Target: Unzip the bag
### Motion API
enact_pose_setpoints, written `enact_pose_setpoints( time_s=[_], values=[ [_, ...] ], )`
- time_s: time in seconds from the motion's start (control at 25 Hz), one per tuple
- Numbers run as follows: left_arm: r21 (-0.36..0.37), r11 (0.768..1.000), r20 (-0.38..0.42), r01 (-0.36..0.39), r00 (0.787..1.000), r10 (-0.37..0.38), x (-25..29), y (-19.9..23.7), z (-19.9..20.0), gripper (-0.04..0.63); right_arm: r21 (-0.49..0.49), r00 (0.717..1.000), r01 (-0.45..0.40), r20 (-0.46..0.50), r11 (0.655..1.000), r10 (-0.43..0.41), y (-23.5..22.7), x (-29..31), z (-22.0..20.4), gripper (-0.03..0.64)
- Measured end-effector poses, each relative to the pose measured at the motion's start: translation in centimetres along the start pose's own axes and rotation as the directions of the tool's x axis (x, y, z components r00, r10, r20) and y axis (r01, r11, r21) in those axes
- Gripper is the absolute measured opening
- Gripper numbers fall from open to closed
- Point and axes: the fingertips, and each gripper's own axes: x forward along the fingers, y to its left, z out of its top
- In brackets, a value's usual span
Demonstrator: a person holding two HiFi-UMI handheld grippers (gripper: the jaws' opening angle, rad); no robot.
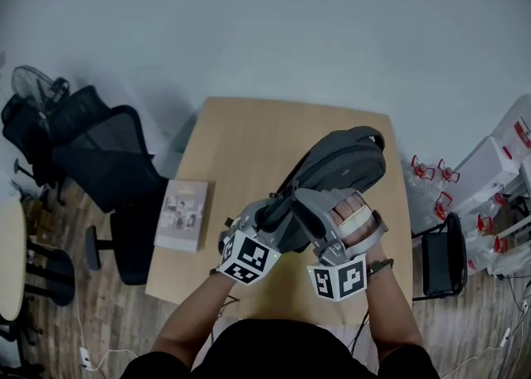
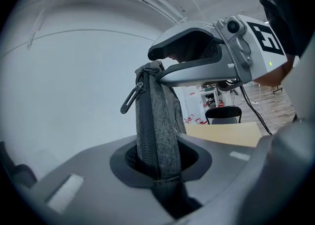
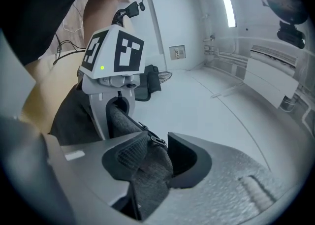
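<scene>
Bag (image 1: 344, 162) of grey cloth lies on the wooden table (image 1: 241, 133), on its right half, with one end turned toward the person. Both grippers meet at this near end.

The left gripper (image 2: 157, 165) has its jaws narrow and pressed together on a strip of the bag's cloth along the zip line. The strip rises upright from between the pads. A black zip pull (image 2: 132, 99) hangs free at the strip's left side, near the top.

The right gripper (image 3: 147, 162) stands with its jaws wide. A fold of the same grey cloth lies between them, and a small metal slider (image 3: 156, 140) sits just at the edge of one pad. The cloth leans on the one pad. It seems that the other pad does not press it, but the view is not clear enough to be sure. In the left gripper view the right gripper comes in from the right side, and its tips are at the top of the raised strip.

On the left part of the table, well apart from the bag, lies a thin book (image 1: 182, 214). A black office chair (image 1: 108, 162) stands beside the table at the left. Another dark chair (image 1: 444, 265) stands at the right.
</scene>
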Motion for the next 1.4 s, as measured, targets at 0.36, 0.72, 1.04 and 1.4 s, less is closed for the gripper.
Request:
enact_pose_setpoints(
  time_s=[0.36,0.72,1.04,1.4],
  values=[
    [0.022,1.0,-0.001,-0.012,1.0,0.012,-0.3,-0.7,0.0,0.107,-0.009,1.0,0.022,0.017,1.0,-0.022,-0.5,-0.9,0.4,0.092],
    [0.025,1.0,-0.005,-0.014,1.0,0.014,-0.1,-0.9,0.1,0.109,-0.027,1.0,0.007,-0.007,1.0,-0.008,-0.4,-0.7,0.1,0.092],
    [0.032,0.999,0.001,-0.014,1.0,0.014,-0.4,-0.9,0.0,0.107,-0.061,1.0,0.014,-0.016,0.998,-0.015,-0.7,-0.9,-0.1,0.029],
    [0.044,0.999,0.008,-0.012,1.0,0.012,-0.4,-1.1,0.1,0.109,0.013,1.0,0.002,-0.025,1.0,-0.001,-1.1,-1.0,-0.3,0.021]
  ],
)
